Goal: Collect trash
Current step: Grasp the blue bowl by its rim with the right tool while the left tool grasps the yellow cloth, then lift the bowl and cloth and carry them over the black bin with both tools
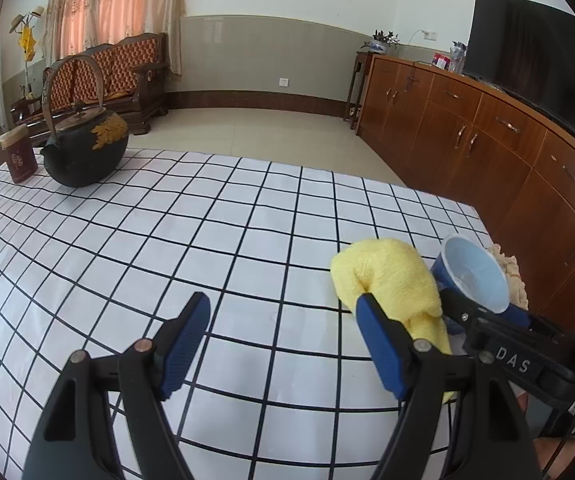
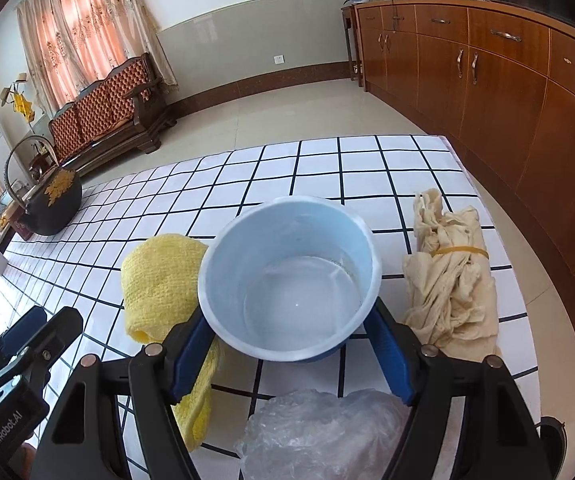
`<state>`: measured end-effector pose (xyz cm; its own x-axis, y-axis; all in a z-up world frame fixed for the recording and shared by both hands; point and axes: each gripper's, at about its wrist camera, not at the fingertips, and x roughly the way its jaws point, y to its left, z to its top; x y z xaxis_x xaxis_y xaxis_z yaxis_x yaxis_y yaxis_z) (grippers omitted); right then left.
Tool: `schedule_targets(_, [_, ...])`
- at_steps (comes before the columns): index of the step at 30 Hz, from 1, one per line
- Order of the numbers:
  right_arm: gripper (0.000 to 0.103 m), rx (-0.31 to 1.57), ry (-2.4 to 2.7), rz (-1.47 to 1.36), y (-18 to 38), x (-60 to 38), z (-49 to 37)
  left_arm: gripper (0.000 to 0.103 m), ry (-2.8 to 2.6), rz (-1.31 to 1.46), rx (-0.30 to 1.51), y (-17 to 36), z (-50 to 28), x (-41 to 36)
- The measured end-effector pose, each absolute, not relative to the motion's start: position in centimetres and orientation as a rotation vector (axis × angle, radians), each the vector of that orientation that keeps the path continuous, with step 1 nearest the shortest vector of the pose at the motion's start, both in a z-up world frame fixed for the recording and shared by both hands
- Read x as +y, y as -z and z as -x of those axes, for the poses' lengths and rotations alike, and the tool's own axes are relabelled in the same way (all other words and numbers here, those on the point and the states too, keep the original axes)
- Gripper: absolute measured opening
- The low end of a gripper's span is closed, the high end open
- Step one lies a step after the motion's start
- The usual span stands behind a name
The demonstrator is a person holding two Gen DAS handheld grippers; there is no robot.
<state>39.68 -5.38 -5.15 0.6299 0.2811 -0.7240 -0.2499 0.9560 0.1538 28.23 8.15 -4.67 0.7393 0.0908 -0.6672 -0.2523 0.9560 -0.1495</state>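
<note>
My right gripper [image 2: 287,344] is shut on a blue cup [image 2: 291,276] with a pale, empty inside, held tilted above the checked tablecloth [image 2: 327,168]. The cup also shows in the left wrist view [image 1: 473,274]. A yellow cloth [image 2: 159,280] lies just left of the cup. My left gripper [image 1: 283,320] is open and empty, its right finger against the yellow cloth [image 1: 387,280]. Crumpled clear plastic [image 2: 319,432] lies under the right gripper. A beige cloth bundle [image 2: 451,276] tied with a rubber band lies to the right.
A black iron kettle [image 1: 83,148] and a dark red tin [image 1: 17,156] stand at the table's far left. A long wooden cabinet [image 1: 487,140] runs along the right, close to the table edge. A wooden sofa [image 1: 103,76] stands by the far wall.
</note>
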Motion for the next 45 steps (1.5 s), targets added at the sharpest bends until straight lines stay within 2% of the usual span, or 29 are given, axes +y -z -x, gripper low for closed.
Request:
schedule_targets(15, [0.072, 0.846, -0.445, -0.008, 5.4, -2.7, -37.7, 0.077, -0.202, 0.257, 0.704, 4.4, -27.7, 9.0])
schedule_targets(34, [0.069, 0.811, -0.312, -0.027, 4.5, -8.4, -37.6, 0.076, -0.093, 0.256, 0.778, 6.7, -30.9, 4.9])
schedule_targets(36, [0.068, 0.813, -0.309, -0.032, 4.6, -8.6, -37.7, 0.062, -0.071, 0.276, 0.792, 6.9, -31.0, 4.8])
schedule_targets(37, [0.068, 0.813, -0.31, -0.035, 4.6, -8.8, -37.7, 0.048, -0.055, 0.29, 0.797, 6.9, -31.0, 4.9])
schedule_targets(41, [0.067, 0.812, -0.313, -0.039, 4.6, -8.7, -37.6, 0.032, -0.039, 0.293, 0.782, 6.7, -30.5, 4.7])
schedule_targets(45, [0.066, 0.807, -0.32, -0.047, 4.5, -8.7, -37.3, 0.025, -0.036, 0.292, 0.759, 6.3, -29.8, 4.8])
